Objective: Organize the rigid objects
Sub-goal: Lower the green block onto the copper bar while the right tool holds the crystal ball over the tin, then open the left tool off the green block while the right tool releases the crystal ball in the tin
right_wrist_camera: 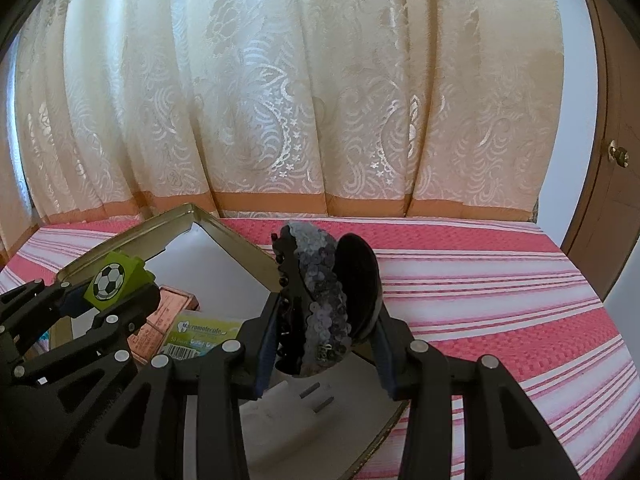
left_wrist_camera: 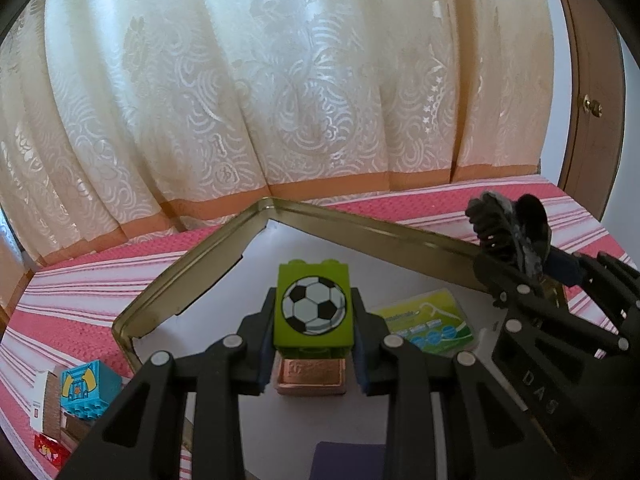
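Tilting downward over the open metal tin point(left_wrist_camera: 192, 280), the left gripper point(left_wrist_camera: 314, 340) clamps a green football block point(left_wrist_camera: 314, 308) above a copper box point(left_wrist_camera: 310, 376). At right, the right gripper point(right_wrist_camera: 324, 344) pinches a sequined hair clip point(right_wrist_camera: 320, 304) — its lower end hidden between the fingers — above a white plug point(right_wrist_camera: 288, 408).

— Bright enough? Lit from where?
— Soft daylight, glowing through the far curtain point(left_wrist_camera: 256, 92). Sheen on its woven pattern.
— Shadows, blur?
— Faint shadows only. Sharp mid-frame; strongly bowed and darkly vignetted toward the corners.
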Demonstrator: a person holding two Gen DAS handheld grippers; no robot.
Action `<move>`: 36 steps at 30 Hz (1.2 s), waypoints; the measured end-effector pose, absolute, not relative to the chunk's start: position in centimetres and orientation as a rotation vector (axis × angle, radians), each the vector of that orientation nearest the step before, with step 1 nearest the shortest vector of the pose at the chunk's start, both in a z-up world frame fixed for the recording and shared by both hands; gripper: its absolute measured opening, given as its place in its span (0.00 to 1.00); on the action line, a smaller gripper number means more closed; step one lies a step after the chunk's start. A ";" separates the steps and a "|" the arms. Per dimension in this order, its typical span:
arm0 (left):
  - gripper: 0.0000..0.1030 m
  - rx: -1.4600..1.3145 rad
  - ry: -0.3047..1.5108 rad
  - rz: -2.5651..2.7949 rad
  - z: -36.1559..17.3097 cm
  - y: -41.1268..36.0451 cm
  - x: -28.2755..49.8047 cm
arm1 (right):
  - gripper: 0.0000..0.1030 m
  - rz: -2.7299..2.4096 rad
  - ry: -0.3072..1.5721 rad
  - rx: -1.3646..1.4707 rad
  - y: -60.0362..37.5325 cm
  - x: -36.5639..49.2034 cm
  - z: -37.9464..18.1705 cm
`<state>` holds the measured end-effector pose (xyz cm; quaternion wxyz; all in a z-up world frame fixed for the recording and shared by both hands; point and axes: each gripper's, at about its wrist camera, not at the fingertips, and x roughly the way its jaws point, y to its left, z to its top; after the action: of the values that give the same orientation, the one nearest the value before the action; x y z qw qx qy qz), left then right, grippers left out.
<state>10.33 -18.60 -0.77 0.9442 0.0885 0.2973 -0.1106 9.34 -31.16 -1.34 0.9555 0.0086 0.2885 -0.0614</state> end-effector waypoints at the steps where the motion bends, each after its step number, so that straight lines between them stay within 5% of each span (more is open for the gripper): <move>1: 0.29 0.181 0.607 -0.226 -0.8 -18.6 10.4 | 0.43 -0.123 0.588 0.017 -31.1 9.4 -1.4; 21: 0.29 0.213 0.620 -0.241 -0.7 -19.2 10.7 | 0.44 -0.087 0.613 0.001 -30.7 9.9 -1.5; 26: 0.30 0.227 0.612 -0.231 -0.6 -19.2 10.6 | 0.52 -0.073 0.614 0.005 -30.6 9.9 -1.7; 29: 0.41 0.208 0.608 -0.223 -0.4 -18.8 10.7 | 0.61 -0.090 0.593 0.033 -31.2 9.5 -1.5; 36: 1.00 0.033 0.633 -0.252 0.3 -16.2 10.9 | 0.76 -0.125 0.517 0.181 -33.7 7.9 -0.9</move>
<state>10.87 -16.21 0.30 0.9424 0.0163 0.3105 -0.1236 7.93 -33.71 -0.95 0.9608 0.0895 0.2553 -0.0615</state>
